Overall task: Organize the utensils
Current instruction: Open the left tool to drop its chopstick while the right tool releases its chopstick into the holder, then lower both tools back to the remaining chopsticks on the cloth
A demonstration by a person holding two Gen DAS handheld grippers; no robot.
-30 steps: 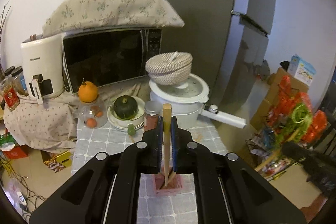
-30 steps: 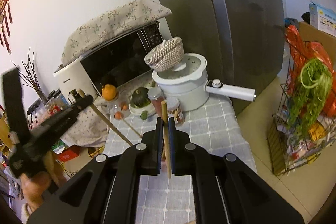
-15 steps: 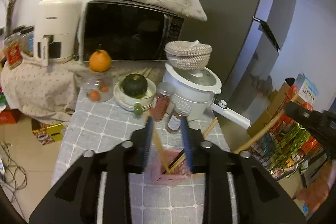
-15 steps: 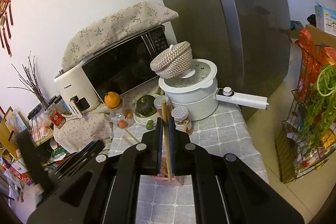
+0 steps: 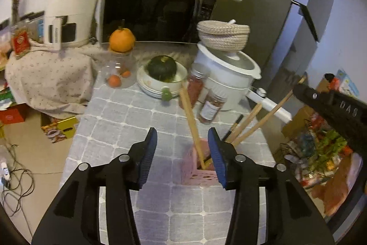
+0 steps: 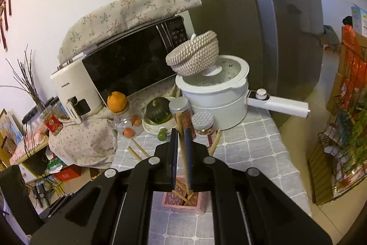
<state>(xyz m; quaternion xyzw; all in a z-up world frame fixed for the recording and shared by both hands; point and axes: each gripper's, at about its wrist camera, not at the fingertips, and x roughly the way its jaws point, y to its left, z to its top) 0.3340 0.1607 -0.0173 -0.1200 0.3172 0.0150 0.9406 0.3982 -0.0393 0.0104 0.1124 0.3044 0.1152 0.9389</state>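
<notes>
Your right gripper (image 6: 181,153) clamps one chopstick (image 6: 183,148), near upright over the holder (image 6: 182,202); your left gripper (image 5: 182,153) gapes beside the holder's four leaning sticks.

My left gripper (image 5: 182,153) spread wide above the pink perforated plastic utensil holder (image 5: 199,170)

A pale wooden chopstick (image 5: 192,124) leans free in the holder between my blue-padded fingers (image 5: 215,155); my black right gripper (image 5: 330,107) clamps another wooden stick (image 5: 266,118) angled into it
</notes>
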